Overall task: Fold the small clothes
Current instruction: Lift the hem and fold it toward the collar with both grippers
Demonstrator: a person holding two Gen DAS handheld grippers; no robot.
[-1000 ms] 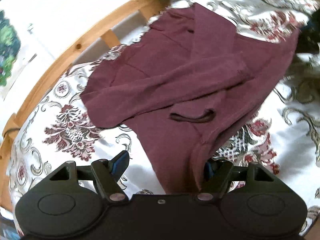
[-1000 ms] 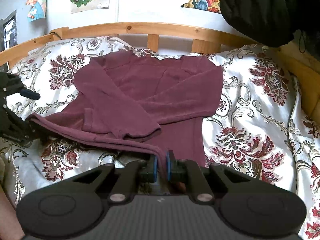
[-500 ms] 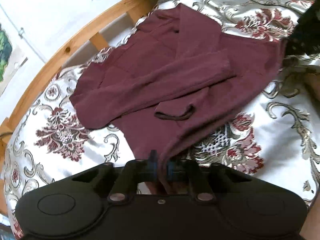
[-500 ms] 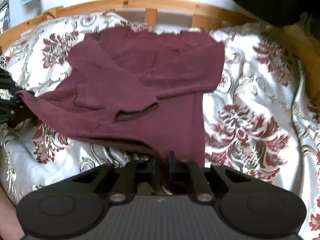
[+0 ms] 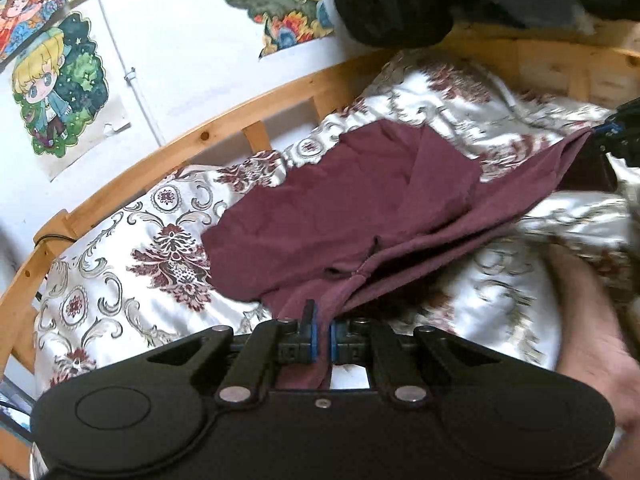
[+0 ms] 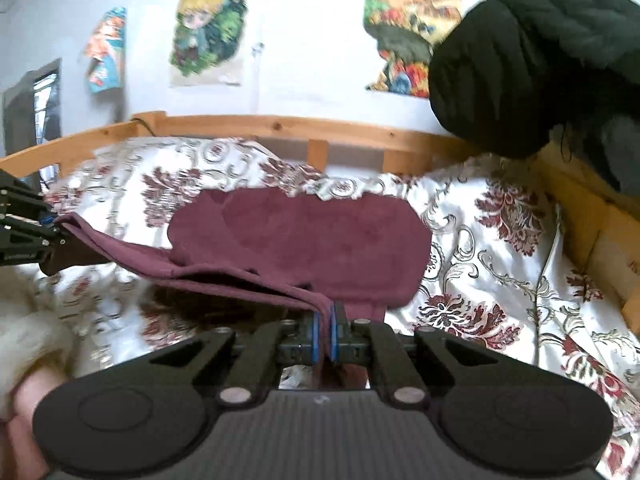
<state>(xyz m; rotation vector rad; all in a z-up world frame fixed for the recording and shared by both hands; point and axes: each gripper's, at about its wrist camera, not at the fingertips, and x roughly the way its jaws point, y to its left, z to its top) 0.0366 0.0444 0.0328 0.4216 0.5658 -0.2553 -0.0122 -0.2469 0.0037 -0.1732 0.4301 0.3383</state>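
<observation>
left gripper (image 5: pixel 322 338) just snapped shut, pinching the maroon top's (image 5: pixel 340 216) hem | right gripper (image 6: pixel 327 330) pinched the other corner; hem rose off the floral bedspread (image 6: pixel 500 240); collar end stayed down | bottom-up fold looked underway

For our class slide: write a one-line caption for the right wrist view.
Right tongs pinch the maroon top's hem above the floral bedspread; left tongs hold the other corner.
</observation>
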